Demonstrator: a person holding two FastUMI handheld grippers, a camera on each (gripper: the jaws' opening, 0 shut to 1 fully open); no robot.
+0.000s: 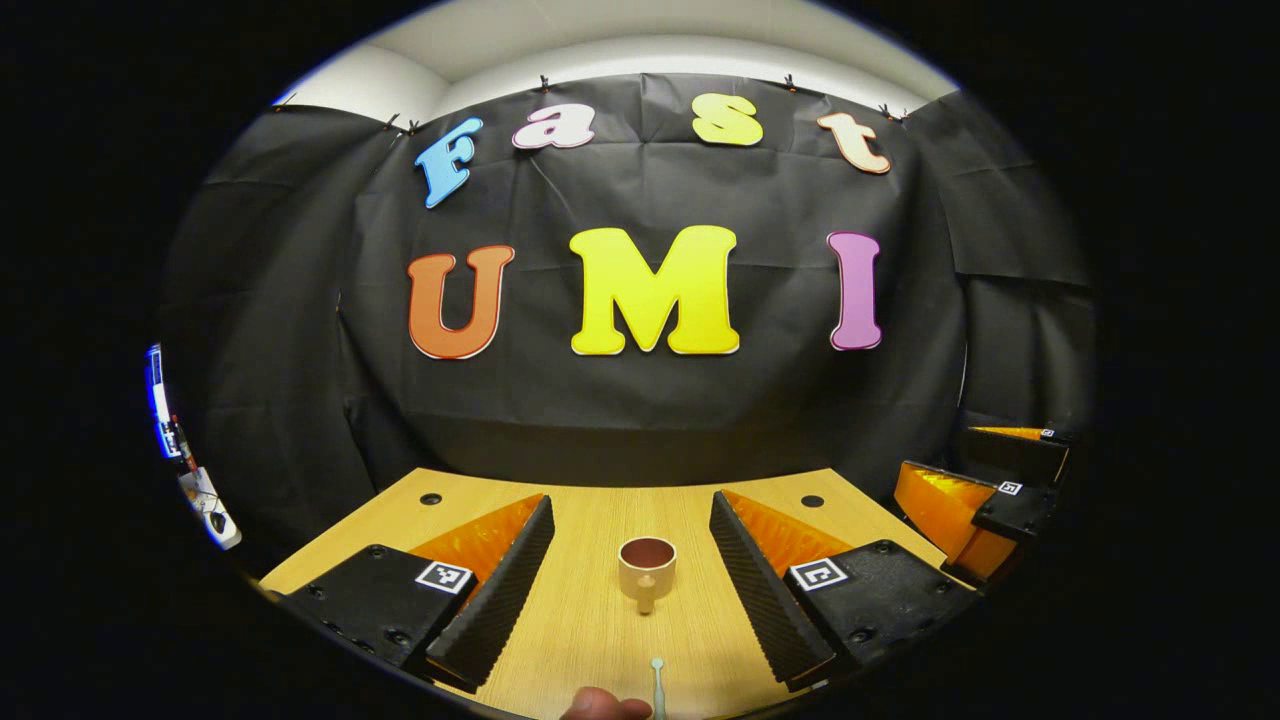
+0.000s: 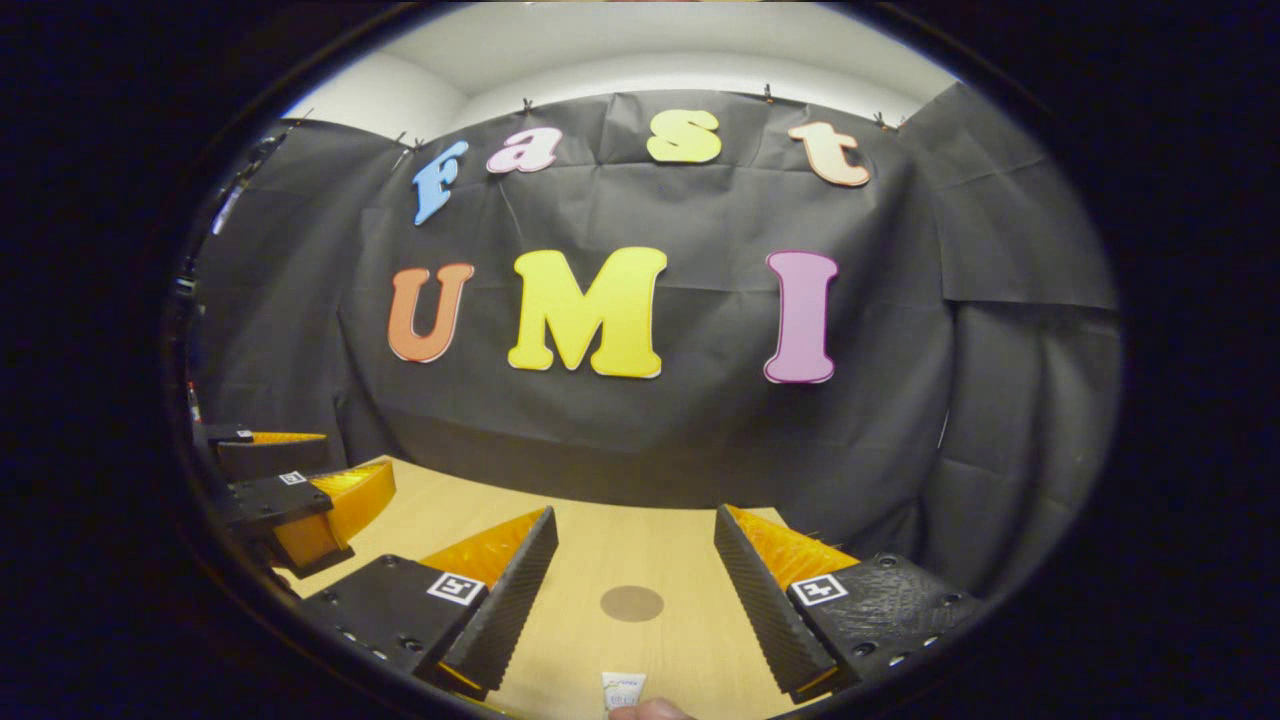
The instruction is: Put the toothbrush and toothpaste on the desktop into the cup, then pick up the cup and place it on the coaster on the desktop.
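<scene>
In the left gripper view a beige cup (image 1: 646,570) with a dark red inside stands on the wooden desktop (image 1: 590,520), its handle turned toward me. It appears between the spread fingers of my open left gripper (image 1: 632,505). The pale toothbrush (image 1: 657,685) lies at the bottom edge, beside a person's fingertip (image 1: 600,706). In the right gripper view a round brown coaster (image 2: 631,603) lies flat on the desktop, ahead of my open right gripper (image 2: 635,515). The white end of the toothpaste tube (image 2: 622,690) shows at the bottom edge, with a fingertip (image 2: 650,711) just below it.
Two dark cable holes (image 1: 431,498) (image 1: 812,501) sit near the desk's far edge. The right gripper (image 1: 985,510) hovers off the desk's right side; the left gripper (image 2: 300,500) shows at the left of the right gripper view. A screen (image 1: 160,410) glows far left.
</scene>
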